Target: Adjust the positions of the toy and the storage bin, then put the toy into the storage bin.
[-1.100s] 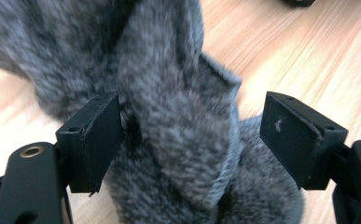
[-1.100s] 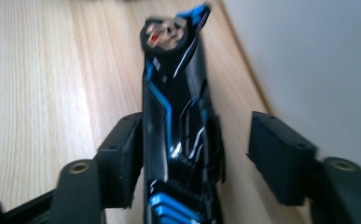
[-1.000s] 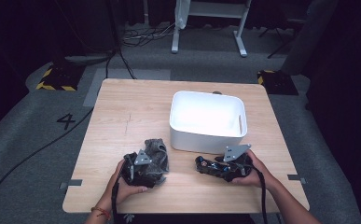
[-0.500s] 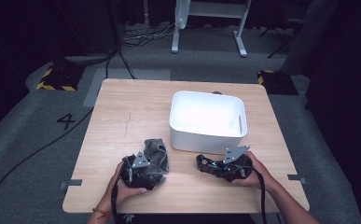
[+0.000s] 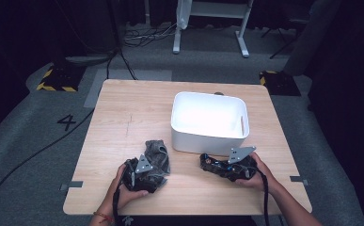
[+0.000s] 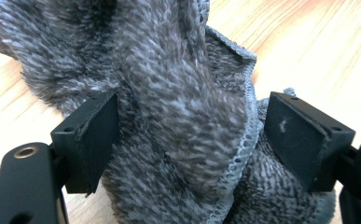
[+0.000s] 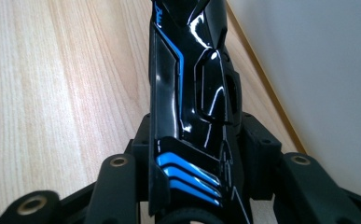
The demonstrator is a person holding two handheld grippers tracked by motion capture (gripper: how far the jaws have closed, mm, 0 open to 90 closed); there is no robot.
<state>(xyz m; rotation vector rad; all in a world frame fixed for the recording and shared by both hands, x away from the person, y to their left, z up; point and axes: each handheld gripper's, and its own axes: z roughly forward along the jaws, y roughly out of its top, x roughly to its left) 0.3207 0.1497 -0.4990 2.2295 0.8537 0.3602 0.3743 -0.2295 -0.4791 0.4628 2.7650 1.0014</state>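
A crumpled grey fleecy cloth [image 5: 155, 151] lies on the wooden table [image 5: 132, 110] at the front left. My left gripper [image 5: 147, 168] is down on it and open. In the left gripper view the cloth [image 6: 178, 70] bulges between the two spread jaws of that gripper [image 6: 192, 126]. A glossy black object with blue stripes [image 5: 209, 163] rests low over the table in front of the white bin [image 5: 208, 139]. My right gripper [image 5: 221, 165] is shut on it. In the right gripper view the jaws of this gripper [image 7: 199, 140] press both sides of the black object [image 7: 192, 79].
The white bin's wall [image 7: 318, 70] stands close beside the right gripper, and its bright inside looks empty. Grey tape marks [image 5: 71, 185] sit at the table's front corners. Cables and a white stand [image 5: 208, 14] are on the floor beyond the table.
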